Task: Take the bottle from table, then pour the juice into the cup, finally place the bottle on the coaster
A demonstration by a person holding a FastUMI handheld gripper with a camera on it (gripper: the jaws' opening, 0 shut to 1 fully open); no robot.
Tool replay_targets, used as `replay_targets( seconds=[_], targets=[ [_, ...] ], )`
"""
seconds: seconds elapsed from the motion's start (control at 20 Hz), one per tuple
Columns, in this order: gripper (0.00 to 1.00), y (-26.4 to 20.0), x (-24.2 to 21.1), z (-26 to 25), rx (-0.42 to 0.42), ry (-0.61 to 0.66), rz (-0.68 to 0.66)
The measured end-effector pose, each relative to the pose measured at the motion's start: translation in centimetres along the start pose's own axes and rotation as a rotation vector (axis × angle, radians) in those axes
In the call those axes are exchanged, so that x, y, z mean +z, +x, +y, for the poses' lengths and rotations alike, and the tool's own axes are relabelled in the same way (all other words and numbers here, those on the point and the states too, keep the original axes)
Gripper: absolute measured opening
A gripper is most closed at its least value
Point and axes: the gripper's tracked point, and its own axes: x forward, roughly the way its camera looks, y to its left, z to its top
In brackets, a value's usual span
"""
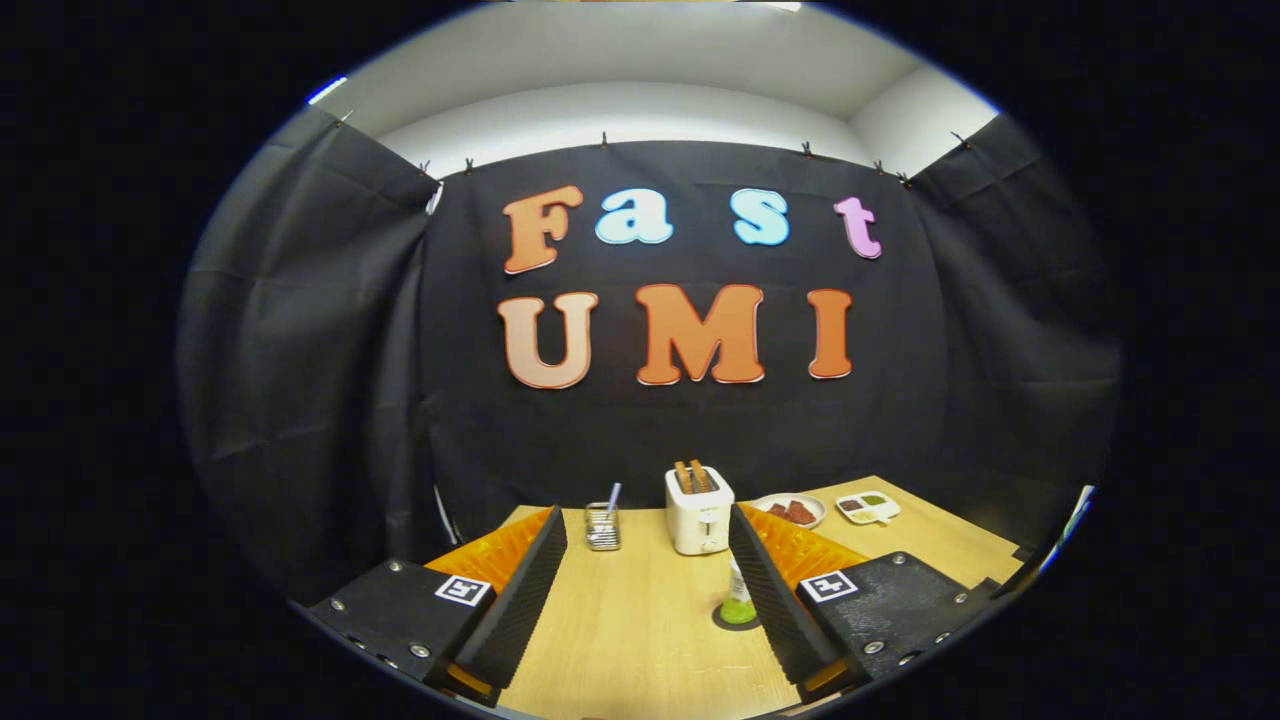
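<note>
Claw (645,590) fingers stand apart, empty; bottle (738,598) on coaster (722,618) at lower right looks light, slippery; grip its middle.

1. Your gripper (648,535) is hanging with fingers spread wide, bare table (640,620) lying open between them.
2. A toaster (699,510) and a cup (602,527) are standing beyond the fingertips, a gap separating them.
3. The bottle (738,600) is sitting on its coaster (728,621), crowding your right finger.
</note>
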Motion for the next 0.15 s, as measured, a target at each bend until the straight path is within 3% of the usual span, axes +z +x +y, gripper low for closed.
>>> replay_targets(
  seconds=[0.15],
  targets=[
    [0.97, -0.7, 0.4, 2.3, 0.081, 0.037, -0.019]
  ],
)
